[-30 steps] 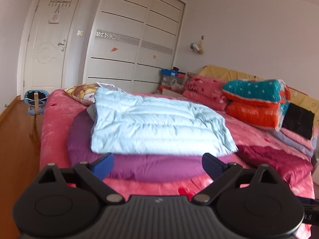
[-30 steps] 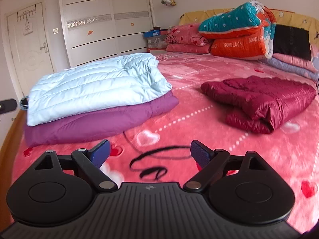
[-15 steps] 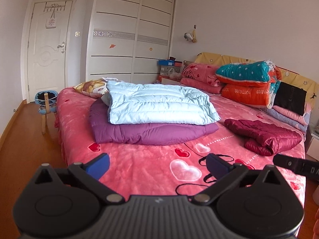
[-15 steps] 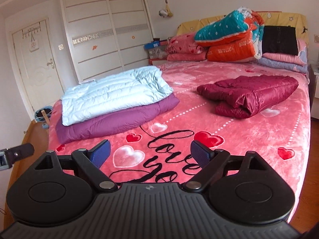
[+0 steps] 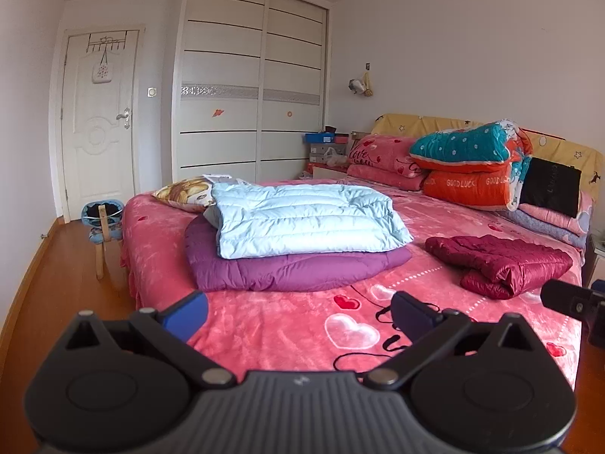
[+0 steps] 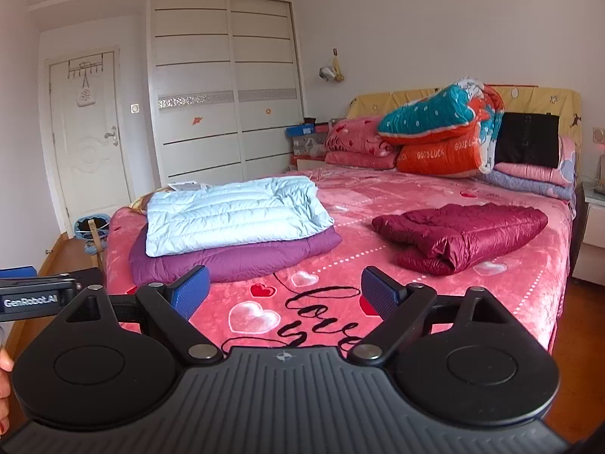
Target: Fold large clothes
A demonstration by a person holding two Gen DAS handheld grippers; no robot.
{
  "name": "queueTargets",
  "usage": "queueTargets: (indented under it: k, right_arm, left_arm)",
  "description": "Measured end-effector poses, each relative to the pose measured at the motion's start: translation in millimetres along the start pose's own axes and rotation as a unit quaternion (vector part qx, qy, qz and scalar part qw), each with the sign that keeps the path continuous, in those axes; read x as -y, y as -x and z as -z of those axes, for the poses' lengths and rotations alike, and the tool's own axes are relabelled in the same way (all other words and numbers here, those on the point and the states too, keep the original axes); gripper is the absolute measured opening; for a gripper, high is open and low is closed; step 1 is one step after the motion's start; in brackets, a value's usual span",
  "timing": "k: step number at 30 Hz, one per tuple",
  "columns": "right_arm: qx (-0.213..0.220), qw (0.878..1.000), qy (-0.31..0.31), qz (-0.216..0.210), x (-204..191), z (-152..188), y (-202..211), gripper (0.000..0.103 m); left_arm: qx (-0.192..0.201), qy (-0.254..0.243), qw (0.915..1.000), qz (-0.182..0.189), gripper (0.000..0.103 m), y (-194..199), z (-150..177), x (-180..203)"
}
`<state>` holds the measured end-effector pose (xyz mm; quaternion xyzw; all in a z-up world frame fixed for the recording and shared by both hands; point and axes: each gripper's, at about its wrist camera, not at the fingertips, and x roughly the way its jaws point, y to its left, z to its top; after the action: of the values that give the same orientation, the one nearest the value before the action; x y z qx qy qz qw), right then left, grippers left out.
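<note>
Left tongs (image 5: 298, 312): apart, empty, just opened | Right tongs (image 6: 281, 293): apart, empty | Light-blue jacket (image 5: 306, 217): folded atop purple jacket (image 5: 295, 268) on bed (image 5: 264, 325) | Maroon jacket (image 6: 461, 234): beside stack | Right view only: nightstand (image 6: 593, 219) beyond bed

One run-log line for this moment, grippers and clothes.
left gripper: open, empty | right gripper: open, empty | light blue jacket: folded, atop purple coat | maroon jacket: bundled on bed
</note>
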<state>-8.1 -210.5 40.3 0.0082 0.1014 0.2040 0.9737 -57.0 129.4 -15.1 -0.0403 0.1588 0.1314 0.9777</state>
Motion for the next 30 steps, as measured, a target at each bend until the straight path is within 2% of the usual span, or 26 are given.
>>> queueTargets:
  k: [5,16,30]
  right_arm:
    - [0.007,1.0,0.0,0.0,1.9,-1.7,-3.7,0.103]
    - [-0.012,1.0,0.01,-0.009,-3.6,3.6,-7.6,0.103]
    - [-0.011,1.0,0.016,-0.008,2.6,5.2,-7.0,0.103]
  left_arm:
    - [0.001,-0.007,1.0,0.0,0.102,3.7,-0.3,4.4]
    - [-0.014,0.006,0.9997,-0.02,0.102,6.1,5.1,-3.1]
    - [-0.021,0.008,0.9994,-0.027,0.102,6.1,6.4,-4.6]
